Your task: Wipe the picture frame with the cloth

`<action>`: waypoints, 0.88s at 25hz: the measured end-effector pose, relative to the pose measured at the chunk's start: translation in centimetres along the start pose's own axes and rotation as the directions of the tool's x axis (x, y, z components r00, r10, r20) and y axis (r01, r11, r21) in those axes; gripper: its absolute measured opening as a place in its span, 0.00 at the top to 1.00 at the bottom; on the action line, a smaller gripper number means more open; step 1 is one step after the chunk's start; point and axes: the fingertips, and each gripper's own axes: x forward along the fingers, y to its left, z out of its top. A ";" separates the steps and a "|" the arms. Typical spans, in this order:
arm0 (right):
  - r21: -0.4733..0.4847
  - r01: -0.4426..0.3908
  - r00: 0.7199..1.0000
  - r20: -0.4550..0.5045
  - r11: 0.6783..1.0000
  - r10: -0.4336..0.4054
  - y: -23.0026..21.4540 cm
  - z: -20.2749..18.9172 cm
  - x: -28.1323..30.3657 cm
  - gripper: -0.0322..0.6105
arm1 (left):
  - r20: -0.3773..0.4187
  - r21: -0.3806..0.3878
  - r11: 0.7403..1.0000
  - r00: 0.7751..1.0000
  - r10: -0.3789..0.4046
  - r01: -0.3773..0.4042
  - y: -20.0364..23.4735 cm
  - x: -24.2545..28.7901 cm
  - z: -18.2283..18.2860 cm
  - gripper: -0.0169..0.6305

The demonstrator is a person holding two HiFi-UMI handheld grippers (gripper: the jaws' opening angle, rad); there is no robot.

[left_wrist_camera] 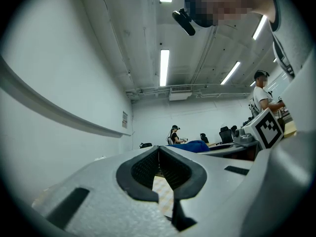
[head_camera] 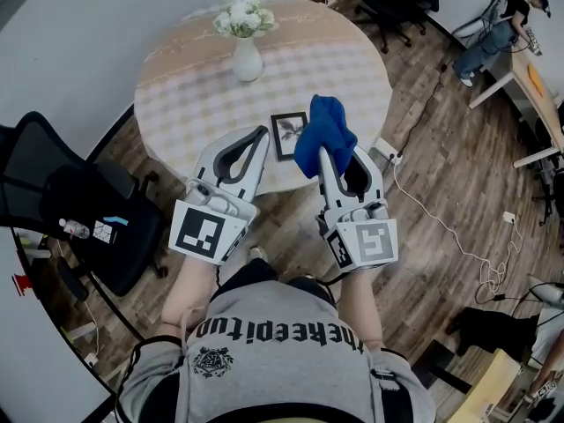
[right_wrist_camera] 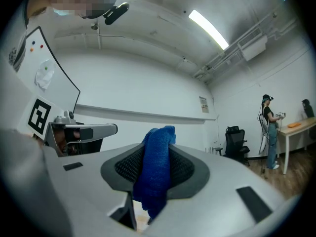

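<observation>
- Open office room with a wood-plank floor (head_camera: 441, 148); a round table (head_camera: 185, 104) under a pale checked covering fills the upper centre of the head view
- Right gripper (head_camera: 323, 157), lower centre-right of that view: jaws clamped on a bunched blue cloth (head_camera: 324, 132). Its own view shows the cloth (right_wrist_camera: 157, 167) pinched between the pads, one fold standing above them and the rest hanging below
- Left gripper (head_camera: 262, 133), lower centre-left: jaws brought together at the tips with nothing between them. Only a scrap of checked table shows through the gap behind the pads
- Both gripper views look toward walls and ceiling lights, so both tools are tipped up rather than aimed at the tabletop
- Picture frame (head_camera: 287, 136): dark border, lying flat near the table's near edge at the centre of the head view, between the two gripper tips. The cloth overlaps its right edge in the picture; contact cannot be told, and the cloth is probably raised above it
- Farther out: a white vase (head_camera: 248, 60) of pale flowers at upper centre, well apart from the frame; a black office chair (head_camera: 84, 210) at far left
- Step, as judged: cloth in hand and brought to the frame, wiping not yet begun
- Next move calls for tipping the right gripper down, laying the hanging fold on the frame's face and stroking across it. The frame looks light and may slide on the covering, so the left gripper could steady an edge
</observation>
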 end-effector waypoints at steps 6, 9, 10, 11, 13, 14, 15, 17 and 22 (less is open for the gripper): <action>0.007 0.055 0.998 -0.013 0.998 -0.055 0.6 -0.9 1.2 0.75 | -0.002 -0.020 0.999 0.999 -0.048 0.048 1.8 0.2 -0.9 0.95; 0.007 0.078 0.997 -0.020 0.997 -0.078 0.7 -1.1 1.5 0.75 | -0.005 -0.033 0.997 0.998 -0.065 0.065 2.4 0.4 -1.3 0.95; 0.008 0.084 0.996 -0.023 0.996 -0.084 0.6 -1.2 1.5 0.75 | -0.006 -0.039 0.997 0.997 -0.072 0.071 2.4 0.5 -1.5 0.95; 0.008 0.091 0.995 -0.026 0.996 -0.091 0.4 -1.3 1.5 0.75 | -0.006 -0.045 0.996 0.997 -0.079 0.078 2.3 0.7 -1.6 0.95; 0.011 0.107 0.994 -0.030 0.994 -0.106 -0.6 -1.4 1.1 0.75 | -0.006 -0.049 0.994 0.996 -0.094 0.093 1.6 1.5 -1.7 0.95; 0.015 0.114 0.993 -0.031 0.993 -0.113 -1.4 -1.4 0.7 0.75 | -0.007 -0.049 0.994 0.995 -0.101 0.100 1.0 2.2 -1.7 0.95; 0.018 0.120 0.992 -0.032 0.993 -0.119 -2.3 -1.4 0.4 0.75 | -0.010 -0.049 0.993 0.994 -0.107 0.106 0.4 2.9 -1.7 0.95; 0.018 0.127 0.991 -0.040 0.992 -0.126 -2.9 -1.4 0.3 0.75 | -0.014 -0.055 0.992 0.994 -0.111 0.110 0.1 3.5 -1.9 0.95; 0.013 0.118 0.991 -0.064 0.993 -0.117 -2.5 -2.7 2.3 0.75 | -0.021 -0.072 0.993 0.995 -0.095 0.093 2.2 3.5 -3.4 0.95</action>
